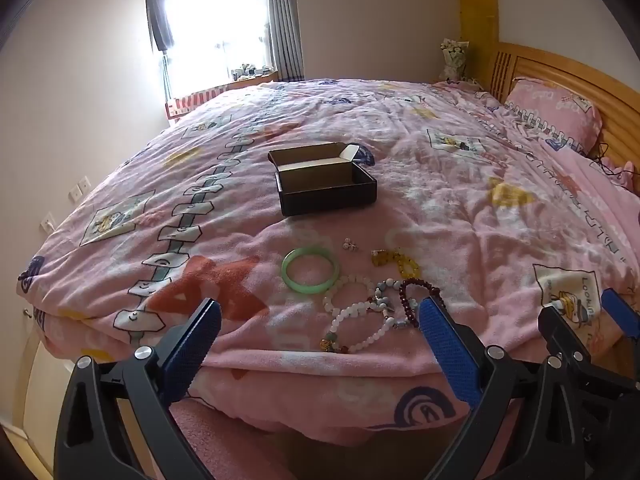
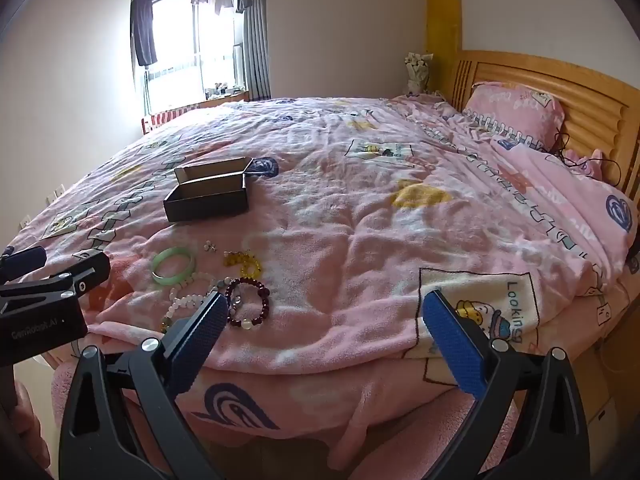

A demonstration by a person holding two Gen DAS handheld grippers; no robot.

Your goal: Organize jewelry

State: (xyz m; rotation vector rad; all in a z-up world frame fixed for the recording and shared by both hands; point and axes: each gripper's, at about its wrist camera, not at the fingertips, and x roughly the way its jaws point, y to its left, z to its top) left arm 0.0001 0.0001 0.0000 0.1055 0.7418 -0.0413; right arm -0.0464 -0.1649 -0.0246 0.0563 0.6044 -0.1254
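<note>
- Grippers first: left gripper (image 1: 320, 334) spread wide, nothing between its blue pads; right gripper (image 2: 324, 328) likewise released and empty. Both hover off the near edge of the bed, apart from the jewelry.
- Jewelry lies in a loose cluster on the pink printed fleece blanket (image 1: 460, 200), at 12 o'clock from the left gripper, 10 o'clock from the right one.
- Nearest: white beaded bracelets (image 1: 360, 312), tangled and overlapping. Light and limp, they will likely snag each other; pinch one strand at an outer loop.
- Dark red beaded bracelet (image 2: 249, 302) at 3 o'clock of the white ones, touching them. Same soft handling.
- Pale green jade-like bangle (image 1: 310, 270) at 10 o'clock of the cluster. Rigid, smooth, probably slippery and brittle; clamp across the rim, firm but gentle.
- Amber yellow beaded bracelet (image 1: 398, 262) at 3 o'clock of the bangle, clear of it.
- Small silver earrings (image 1: 350, 245) between those two, slightly farther. Tiny; fleece may make them hard to pinch.
- Farthest: open black cardboard box (image 1: 326, 182), lid flipped back, at 12 o'clock, well apart. Likely destination; appears empty.
</note>
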